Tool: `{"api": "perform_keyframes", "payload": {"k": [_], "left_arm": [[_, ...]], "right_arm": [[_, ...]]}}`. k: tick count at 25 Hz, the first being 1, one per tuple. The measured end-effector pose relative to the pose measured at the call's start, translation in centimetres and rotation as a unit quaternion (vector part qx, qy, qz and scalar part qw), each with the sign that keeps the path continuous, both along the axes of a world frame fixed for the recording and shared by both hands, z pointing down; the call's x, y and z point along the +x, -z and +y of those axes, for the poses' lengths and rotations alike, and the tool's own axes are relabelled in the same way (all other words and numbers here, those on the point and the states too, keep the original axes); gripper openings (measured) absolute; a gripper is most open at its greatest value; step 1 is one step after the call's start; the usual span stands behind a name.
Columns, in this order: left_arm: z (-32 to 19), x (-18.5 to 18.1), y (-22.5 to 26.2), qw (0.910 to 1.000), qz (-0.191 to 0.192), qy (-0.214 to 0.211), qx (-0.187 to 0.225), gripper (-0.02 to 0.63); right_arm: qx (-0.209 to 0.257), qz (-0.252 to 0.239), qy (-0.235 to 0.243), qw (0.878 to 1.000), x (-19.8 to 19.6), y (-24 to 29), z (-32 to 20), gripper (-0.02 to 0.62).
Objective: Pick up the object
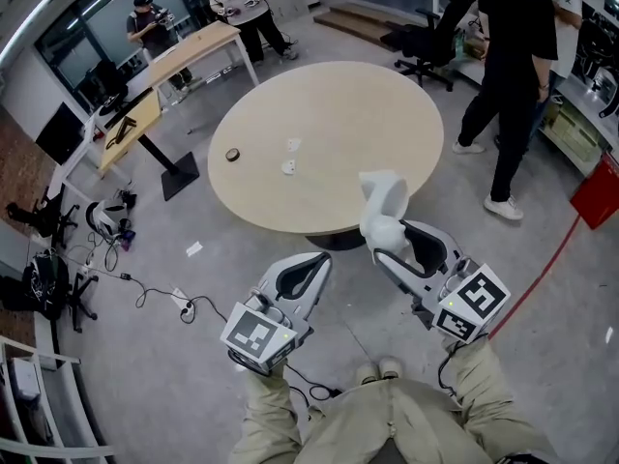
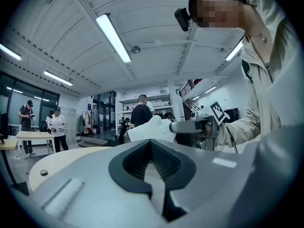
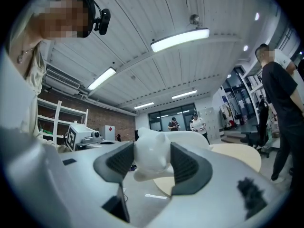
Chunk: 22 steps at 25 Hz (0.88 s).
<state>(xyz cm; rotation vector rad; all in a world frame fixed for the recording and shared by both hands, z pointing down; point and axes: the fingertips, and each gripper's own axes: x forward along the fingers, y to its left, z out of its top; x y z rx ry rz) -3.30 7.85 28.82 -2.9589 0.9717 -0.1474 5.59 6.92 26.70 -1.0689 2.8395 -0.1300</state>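
My right gripper (image 1: 384,238) is shut on a white moulded object (image 1: 383,204), held in the air just off the near edge of the round beige table (image 1: 329,114). In the right gripper view the white object (image 3: 151,156) fills the gap between the dark pads (image 3: 186,167). My left gripper (image 1: 317,261) hangs lower left of it, jaws together with nothing between them. From the left gripper view the white object (image 2: 151,129) shows beyond my left gripper (image 2: 151,146), carried by the right gripper (image 2: 176,126).
On the table lie a dark round piece (image 1: 232,155) and two small white bits (image 1: 290,157). A person in black (image 1: 513,66) stands at the right by an office chair (image 1: 435,32). Desks (image 1: 164,75) and floor cables (image 1: 145,293) are to the left.
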Motion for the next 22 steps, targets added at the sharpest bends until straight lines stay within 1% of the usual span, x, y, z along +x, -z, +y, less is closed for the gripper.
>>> {"api": "perform_keyframes", "payload": {"k": [7,10,15,22], "left_arm": [[1.0,2.0,-0.3,1.0000,-0.003,-0.002,-0.007,0.006],[1.0,2.4,-0.1,1.0000,0.000,-0.002,0.003,0.006],[1.3,3.2,0.7,1.0000,-0.004,0.000,0.000,0.006],[1.4,3.3,0.6,1.0000,-0.008,0.003,0.002,0.006]], "right_arm": [[0.003,-0.002,0.000,1.000,1.8,0.1,0.8,0.244],[0.005,-0.002,0.000,1.000,2.2,0.2,0.9,0.244],[0.009,-0.005,0.001,1.000,3.1,0.9,1.1,0.244],[0.012,-0.009,0.002,1.000,3.2,1.0,1.0,0.244]]}}
